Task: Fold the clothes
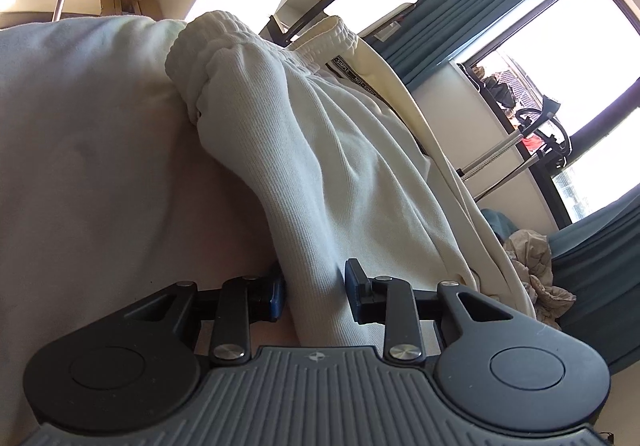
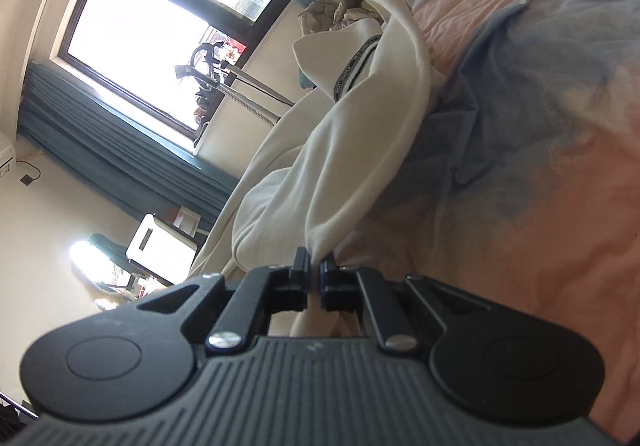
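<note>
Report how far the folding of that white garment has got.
Done: little shows; the white garment lies bunched on the bedsheet, no neat fold visible. In hand: the right gripper is pinched shut on its edge; the left gripper straddles a thick fold, apparently gripping it. Left: essentially all the folding and flattening.

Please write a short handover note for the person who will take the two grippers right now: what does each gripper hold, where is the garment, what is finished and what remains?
Left gripper: a thick fold of the cream sweatpants sits between its fingers; the pads are set apart around the bunched cloth, so a firm clamp cannot be confirmed.
Right gripper: shut on a thin edge of the same cream sweatpants.
Garment: bunched and partly lifted over the pastel bedsheet; the elastic waistband is ahead of the left gripper.
Done: both ends taken up.
Left: no neat fold is visible yet; spread the garment flat, fold it, and set it down.
</note>
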The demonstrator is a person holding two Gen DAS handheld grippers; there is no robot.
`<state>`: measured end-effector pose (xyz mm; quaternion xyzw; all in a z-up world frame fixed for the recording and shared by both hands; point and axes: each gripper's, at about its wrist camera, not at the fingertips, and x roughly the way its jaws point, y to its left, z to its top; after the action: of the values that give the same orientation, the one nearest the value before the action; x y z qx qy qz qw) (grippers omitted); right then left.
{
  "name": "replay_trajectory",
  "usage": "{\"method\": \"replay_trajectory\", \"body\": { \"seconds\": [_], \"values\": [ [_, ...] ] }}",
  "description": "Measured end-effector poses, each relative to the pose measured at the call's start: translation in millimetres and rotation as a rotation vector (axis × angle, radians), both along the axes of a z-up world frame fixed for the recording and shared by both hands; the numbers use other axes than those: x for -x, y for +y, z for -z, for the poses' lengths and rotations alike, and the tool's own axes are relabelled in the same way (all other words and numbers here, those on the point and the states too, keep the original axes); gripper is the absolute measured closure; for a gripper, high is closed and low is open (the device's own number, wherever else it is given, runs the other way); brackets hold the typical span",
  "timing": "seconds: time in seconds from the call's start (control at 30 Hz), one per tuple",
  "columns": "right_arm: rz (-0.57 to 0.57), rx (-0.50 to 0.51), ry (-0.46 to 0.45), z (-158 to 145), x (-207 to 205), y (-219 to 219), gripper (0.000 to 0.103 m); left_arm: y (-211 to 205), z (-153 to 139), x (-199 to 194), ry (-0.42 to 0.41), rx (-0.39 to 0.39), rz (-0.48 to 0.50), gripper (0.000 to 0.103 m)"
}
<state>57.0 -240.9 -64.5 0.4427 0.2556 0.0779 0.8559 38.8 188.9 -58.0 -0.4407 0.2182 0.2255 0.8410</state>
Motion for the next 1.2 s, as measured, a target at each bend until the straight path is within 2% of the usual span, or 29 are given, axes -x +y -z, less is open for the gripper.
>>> {"method": "replay_trajectory", "body": {
  "seconds": [0.13,0.3,0.33,0.4,0.47,0.53,0.67,0.77,0.8,0.9,1.1,1.2],
  "values": [
    [-0.051,0.005,0.072,13,10,19,0.097,2,1,0,0.0,0.009,-0.005,0.069],
    [-0.061,0.007,0.127,26,14,27,0.095,-2,2,-3,0.006,0.001,0.003,0.069],
    [-0.059,-0.007,0.128,25,13,25,0.093,-2,2,-4,0.008,0.0,0.003,0.069],
    [-0.069,0.026,0.112,16,9,23,0.092,-2,3,-4,0.01,0.004,0.001,0.069],
    [-0.091,0.187,0.071,2,10,31,0.086,-2,4,-5,0.012,0.009,-0.001,0.069],
    [-0.086,0.308,0.037,-8,11,36,0.07,-2,4,-7,0.013,0.008,0.002,0.069],
    [-0.036,0.332,0.023,-16,12,22,0.06,-2,6,-7,0.013,0.014,0.001,0.069],
    [0.038,0.472,-0.031,-35,13,18,0.051,-3,6,-9,0.015,0.01,0.001,0.069],
    [0.059,0.485,-0.058,-40,13,12,0.049,-3,6,-9,0.017,0.007,0.002,0.069],
    [0.102,0.399,-0.083,-48,5,-18,0.044,-2,6,-9,0.018,0.01,0.004,0.069],
    [0.058,0.2,0.04,-49,-65,-94,0.044,-1,6,-9,0.015,0.02,0.002,0.069],
    [0.097,0.16,0.123,-31,-100,-122,0.044,1,10,-13,0.015,0.038,0.001,0.069]
  ]
}}
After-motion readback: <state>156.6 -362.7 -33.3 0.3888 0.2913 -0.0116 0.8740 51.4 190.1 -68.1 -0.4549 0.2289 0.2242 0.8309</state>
